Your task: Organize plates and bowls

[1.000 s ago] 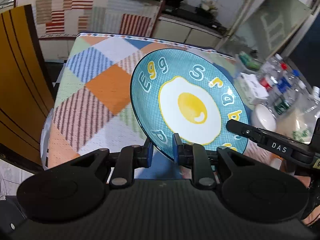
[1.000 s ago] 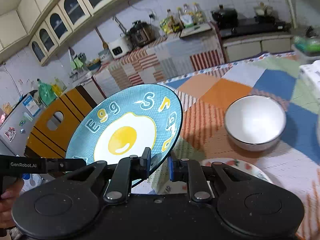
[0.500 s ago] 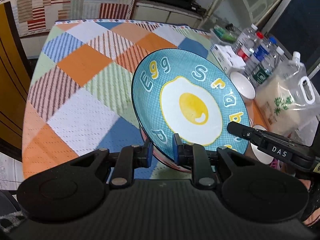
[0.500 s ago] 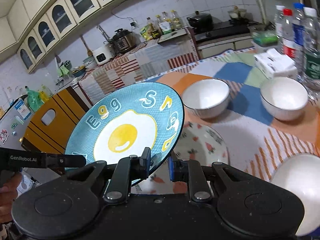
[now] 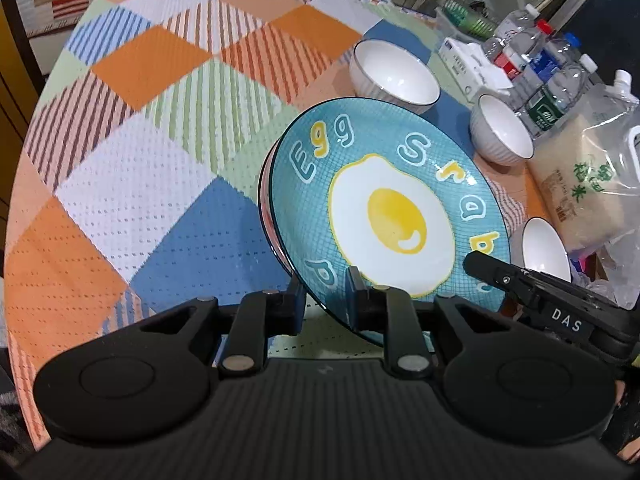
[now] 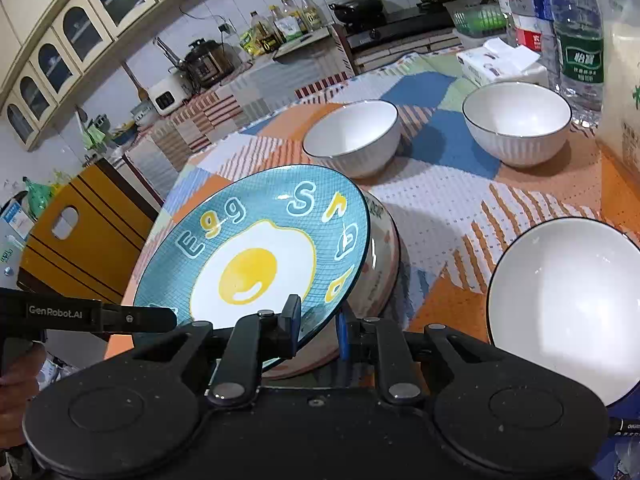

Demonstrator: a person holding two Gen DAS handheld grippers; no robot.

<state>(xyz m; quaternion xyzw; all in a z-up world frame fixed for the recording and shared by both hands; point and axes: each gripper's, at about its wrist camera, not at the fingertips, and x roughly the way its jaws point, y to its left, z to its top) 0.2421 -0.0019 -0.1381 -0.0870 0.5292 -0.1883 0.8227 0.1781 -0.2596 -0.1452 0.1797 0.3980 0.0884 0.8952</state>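
While we clamp the egg plate point(image 5: 392, 216) by its near rim with left claw point(image 5: 323, 300) and right claw point(image 6: 318, 330) | plate tilted above pink-rimmed plate point(image 6: 380, 264) on worktop point(image 5: 120, 168) | white bowls point(image 6: 354, 136) at 1 o'clock

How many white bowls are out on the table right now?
3. One far bowl beyond the blue egg plate, a second beside the water bottles, a third nearest, at right. Others may be hidden.

Left matte-black two-finger gripper point(image 5: 322, 300): blue pads, silver pivot screws, "GenRobot.AI" lettering; right matte-black gripper point(image 6: 318, 325): same build, "DAS" lettering
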